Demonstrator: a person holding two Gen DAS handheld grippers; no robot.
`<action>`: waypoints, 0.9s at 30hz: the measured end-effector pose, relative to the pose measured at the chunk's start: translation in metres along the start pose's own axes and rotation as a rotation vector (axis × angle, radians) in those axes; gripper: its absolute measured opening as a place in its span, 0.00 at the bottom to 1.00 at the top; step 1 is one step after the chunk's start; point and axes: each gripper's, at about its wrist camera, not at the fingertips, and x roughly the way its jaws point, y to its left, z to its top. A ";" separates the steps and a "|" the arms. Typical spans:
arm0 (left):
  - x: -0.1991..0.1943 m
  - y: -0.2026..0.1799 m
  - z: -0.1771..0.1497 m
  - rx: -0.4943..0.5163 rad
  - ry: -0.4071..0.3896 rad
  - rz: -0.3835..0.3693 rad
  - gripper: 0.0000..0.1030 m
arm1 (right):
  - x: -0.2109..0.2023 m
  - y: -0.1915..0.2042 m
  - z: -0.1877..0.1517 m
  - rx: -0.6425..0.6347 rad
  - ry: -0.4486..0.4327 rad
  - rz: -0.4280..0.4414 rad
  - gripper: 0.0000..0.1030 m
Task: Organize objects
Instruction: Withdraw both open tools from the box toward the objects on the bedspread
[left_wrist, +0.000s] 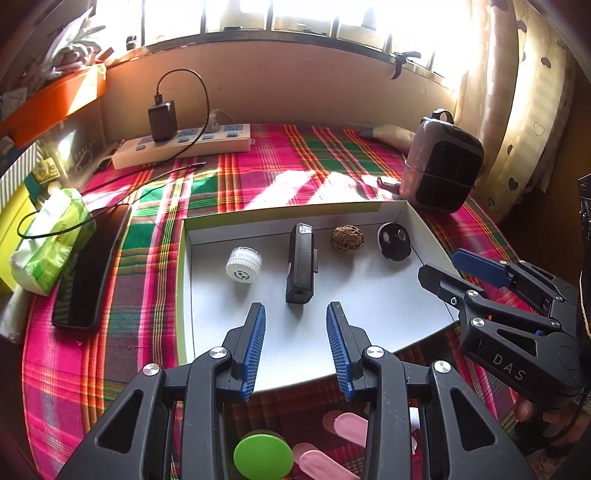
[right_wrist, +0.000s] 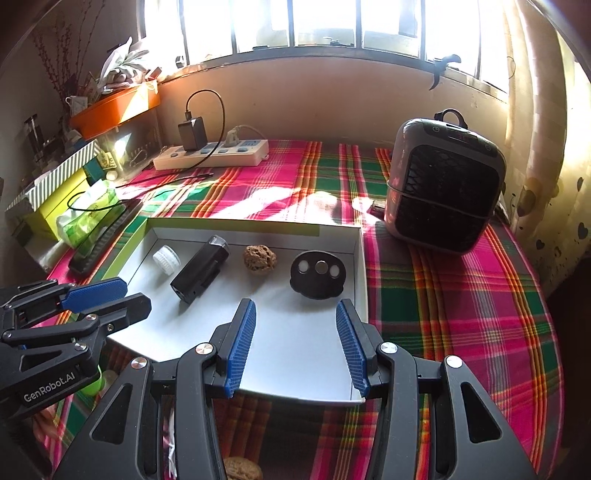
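A: Tray status? White shallow box on the plaid-covered worktop.

B: Four items inside, in a row along the tray's far wall: white cap at the left end, black oblong device beside it, brown walnut next, black round disc at the right end. None touching.

A: Tongs?

B: Left tongs released, nothing between the pads, hovering over the tray's near edge. Right tongs likewise released and empty, over the tray's near right part.

A: Outside the tray?

B: Green round lid and pink strips just in front of it; second walnut too.
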 end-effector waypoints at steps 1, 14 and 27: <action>-0.003 0.001 -0.002 -0.002 -0.006 0.004 0.31 | -0.002 0.000 -0.002 0.001 -0.002 -0.003 0.45; -0.031 0.031 -0.029 -0.056 -0.033 0.011 0.31 | -0.027 0.002 -0.024 0.002 -0.026 0.016 0.45; -0.043 0.047 -0.059 -0.087 -0.032 -0.031 0.32 | -0.038 0.010 -0.053 -0.005 -0.022 0.044 0.48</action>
